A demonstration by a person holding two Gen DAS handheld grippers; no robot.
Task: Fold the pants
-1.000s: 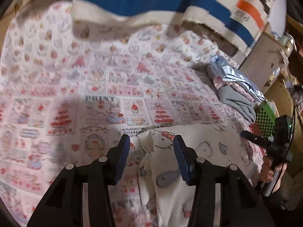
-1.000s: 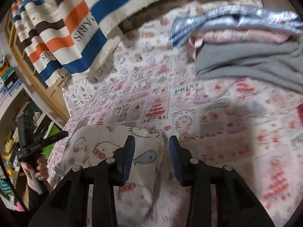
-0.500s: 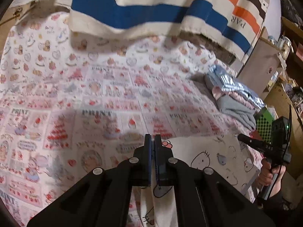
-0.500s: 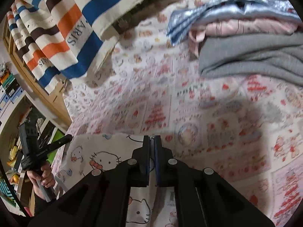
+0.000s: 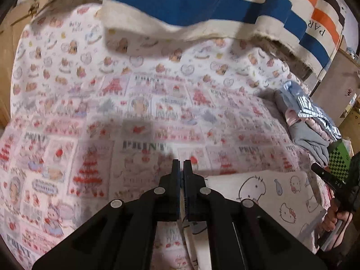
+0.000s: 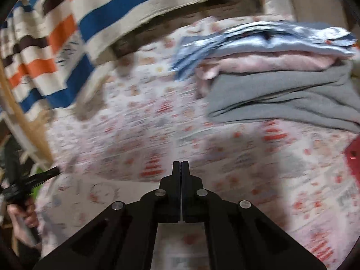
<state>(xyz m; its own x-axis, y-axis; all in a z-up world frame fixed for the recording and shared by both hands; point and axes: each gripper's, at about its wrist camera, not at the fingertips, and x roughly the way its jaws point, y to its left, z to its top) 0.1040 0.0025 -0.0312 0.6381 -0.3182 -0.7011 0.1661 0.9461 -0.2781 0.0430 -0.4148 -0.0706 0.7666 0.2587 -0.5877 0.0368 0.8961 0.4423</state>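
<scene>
Two claws under my control, both clenched. Left claw (image 5: 181,168): jaws drawn together on an edge of the pants (image 5: 279,193), whose cloth runs up between the pads and spreads away to the right of the fingers. Pants: cream fabric printed with cartoon cat faces and small fish, lying on the bed at the near right of my left view, stretched toward the other hand. Right claw (image 6: 181,168): jaws pressed flat together; in my right view, which is blurred, pale printed cloth (image 6: 94,193) shows to the left of the fingers, and I cannot tell from that view alone whether any of it sits between the pads. Bedspread (image 5: 144,103): white and pink, patterned with cakes, animals and the word PRINT, covering the bed. Striped blanket (image 5: 202,6): cream with blue, orange and brown bands, draped along the far edge of the bed. Folded stack (image 6: 281,76): blue shiny garment on top, pink in the middle, grey at the bottom, resting on the bedspread at the right, well apart from the pants. Person's hand (image 5: 335,218): gripping the handle of the right device at the right edge of my left view. Green checkered board (image 5: 338,162): just beside the stack.
</scene>
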